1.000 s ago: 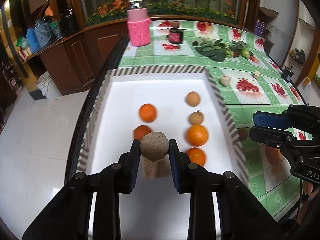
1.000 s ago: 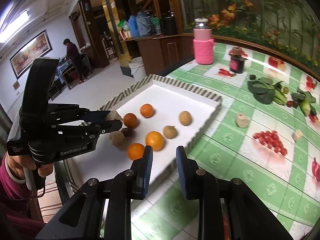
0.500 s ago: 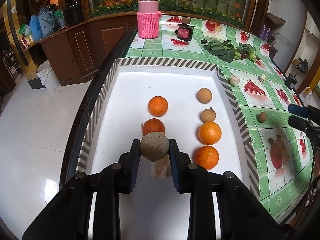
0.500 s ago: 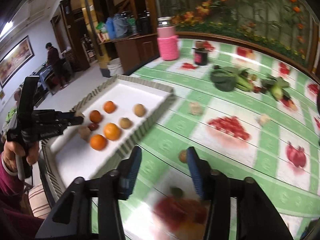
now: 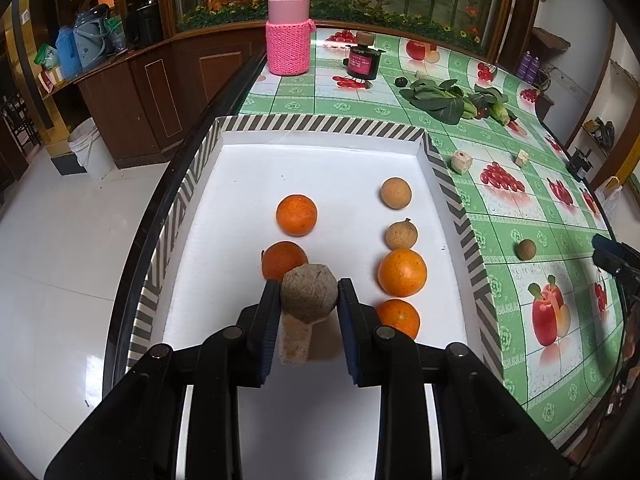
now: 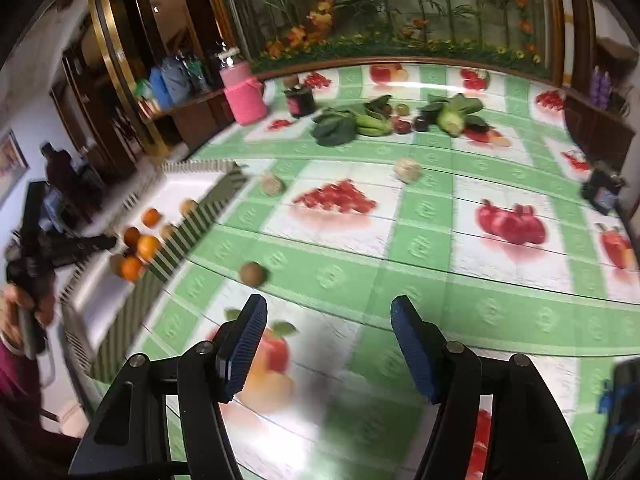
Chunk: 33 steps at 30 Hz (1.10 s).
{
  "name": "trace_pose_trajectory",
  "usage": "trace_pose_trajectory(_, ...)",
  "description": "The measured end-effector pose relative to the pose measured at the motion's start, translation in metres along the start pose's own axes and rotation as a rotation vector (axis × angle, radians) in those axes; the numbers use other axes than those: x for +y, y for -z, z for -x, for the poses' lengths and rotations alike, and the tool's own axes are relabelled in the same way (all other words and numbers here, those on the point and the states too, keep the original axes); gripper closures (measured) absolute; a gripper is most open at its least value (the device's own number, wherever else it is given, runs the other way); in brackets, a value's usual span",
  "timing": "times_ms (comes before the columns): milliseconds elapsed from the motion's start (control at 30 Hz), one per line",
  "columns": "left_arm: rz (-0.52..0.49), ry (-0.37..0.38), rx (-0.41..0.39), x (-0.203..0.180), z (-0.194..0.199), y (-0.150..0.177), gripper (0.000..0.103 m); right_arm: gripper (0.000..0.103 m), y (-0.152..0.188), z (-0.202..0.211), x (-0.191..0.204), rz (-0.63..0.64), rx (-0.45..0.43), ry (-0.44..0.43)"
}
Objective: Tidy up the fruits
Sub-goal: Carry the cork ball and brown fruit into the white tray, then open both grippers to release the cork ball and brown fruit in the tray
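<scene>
Table (image 5: 520, 288) under a green fruit-print cloth carries everything. White tray (image 5: 320, 132) with a striped rim sits at the table's left edge, its long side running along that edge. Far side of the table: pink knit-sleeved bottle (image 5: 288, 40), small dark jar (image 5: 363, 63), leafy greens (image 5: 440, 98).

Left hand-held gripper (image 5: 308, 312) is clenched on a rough brown round fruit (image 5: 308, 296), held above the tray's near part, at the near end of the left row. Whether it touches the tray floor can't be told; a shadow or reflection shows below it. Left row: two oranges (image 5: 296, 215), the nearer one just beyond the held fruit. Right row, far to near: tan round fruit (image 5: 395, 193), smaller brown fruit with stem (image 5: 401, 235), two more oranges (image 5: 402, 272).

Right hand-held gripper (image 6: 328, 340) is released, jaws wide apart, nothing between them, over the table's near-middle; that view is motion-blurred. Loose small brown fruit (image 6: 252, 273) lies on the cloth just outside the tray's right rim, ahead and left of those jaws. Two pale lumps (image 6: 407, 170) lie farther out, type unclear.

Step in hand, likely: set the held fruit down in the left row. To do it well, lower until it rests on the tray floor, keep it apart from the near orange so it doesn't knock it, open gently so it doesn't roll, then lift straight up. For the right side, centre the loose fruit between the jaws before closing; round, so it may scoot.
</scene>
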<state>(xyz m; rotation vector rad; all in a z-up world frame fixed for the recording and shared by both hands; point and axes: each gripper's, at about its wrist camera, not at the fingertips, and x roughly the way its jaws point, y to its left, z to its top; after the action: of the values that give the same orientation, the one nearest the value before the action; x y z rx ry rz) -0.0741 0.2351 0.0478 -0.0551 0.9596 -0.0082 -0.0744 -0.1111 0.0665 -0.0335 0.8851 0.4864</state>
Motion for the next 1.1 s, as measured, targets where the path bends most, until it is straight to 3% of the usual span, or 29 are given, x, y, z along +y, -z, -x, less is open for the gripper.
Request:
trace_pose_trajectory(267, -0.001, -0.001, 0.008, 0.0, -0.001, -0.002, 0.078, 0.045, -0.015, -0.068, 0.058, 0.174, 0.09, 0.01)
trace_pose_trajectory(400, 0.013, -0.002, 0.014, 0.008, -0.004, -0.002, 0.077, 0.081, -0.016, -0.093, 0.061, 0.2, 0.141, 0.033)
trace_pose_trajectory(567, 0.029, 0.001, 0.012, 0.018, -0.004, 0.0, 0.078, 0.081, -0.018, -0.083, 0.065, 0.182, 0.118, 0.016)
trace_pose_trajectory(667, 0.037, 0.003, 0.002, 0.021, -0.002, -0.001, 0.078, 0.081, -0.031, -0.072, 0.076, 0.164, 0.085, -0.048)
trace_pose_trajectory(900, 0.063, -0.01, -0.002, 0.034, -0.001, 0.0, 0.077, 0.081, -0.058, -0.077, 0.134, 0.249, 0.049, -0.157)
trace_pose_trajectory(1100, 0.087, -0.032, 0.008, 0.047, -0.007, 0.0, 0.077, 0.081, -0.072, -0.105, 0.181, 0.326, 0.074, -0.213)
